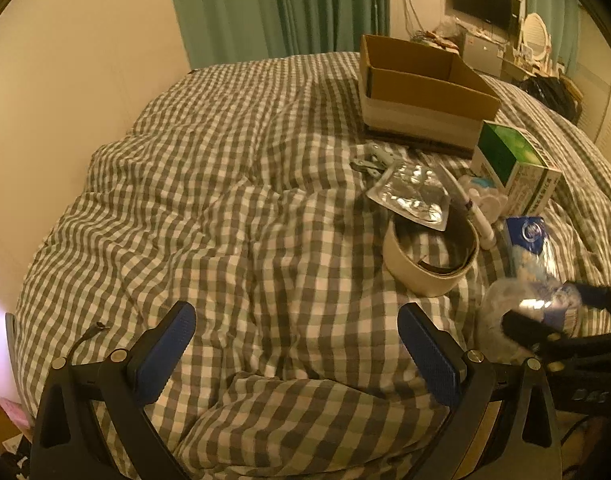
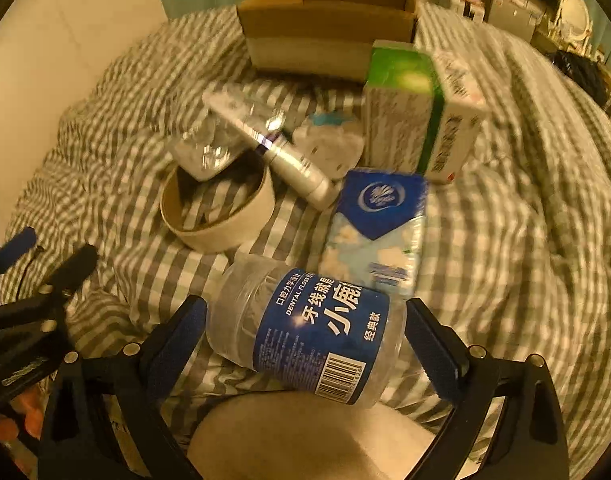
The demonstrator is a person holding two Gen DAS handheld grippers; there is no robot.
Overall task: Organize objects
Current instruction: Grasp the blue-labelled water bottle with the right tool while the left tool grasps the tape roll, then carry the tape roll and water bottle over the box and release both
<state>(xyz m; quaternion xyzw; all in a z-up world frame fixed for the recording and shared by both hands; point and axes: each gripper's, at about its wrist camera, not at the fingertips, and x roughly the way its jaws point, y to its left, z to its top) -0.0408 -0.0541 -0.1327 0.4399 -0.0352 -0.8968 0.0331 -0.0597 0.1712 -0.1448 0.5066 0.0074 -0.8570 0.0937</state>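
Checked bedding [image 2: 505, 240] carries dental floss jar [image 2: 305, 332] between right gripper [image 2: 305, 344] fingers.

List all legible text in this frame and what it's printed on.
"DENTAL FLOSS", "牙线", "小鹿", "经典款": jar label, between the right hand-held gripper fingers.
Jar barcode digits: too small.
Green box side print: blurred.
Tissue pack: logo only, small print unreadable.

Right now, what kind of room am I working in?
Most likely a bedroom: a bed under a checked duvet, green curtains behind it, and a cluttered desk with a wall screen.
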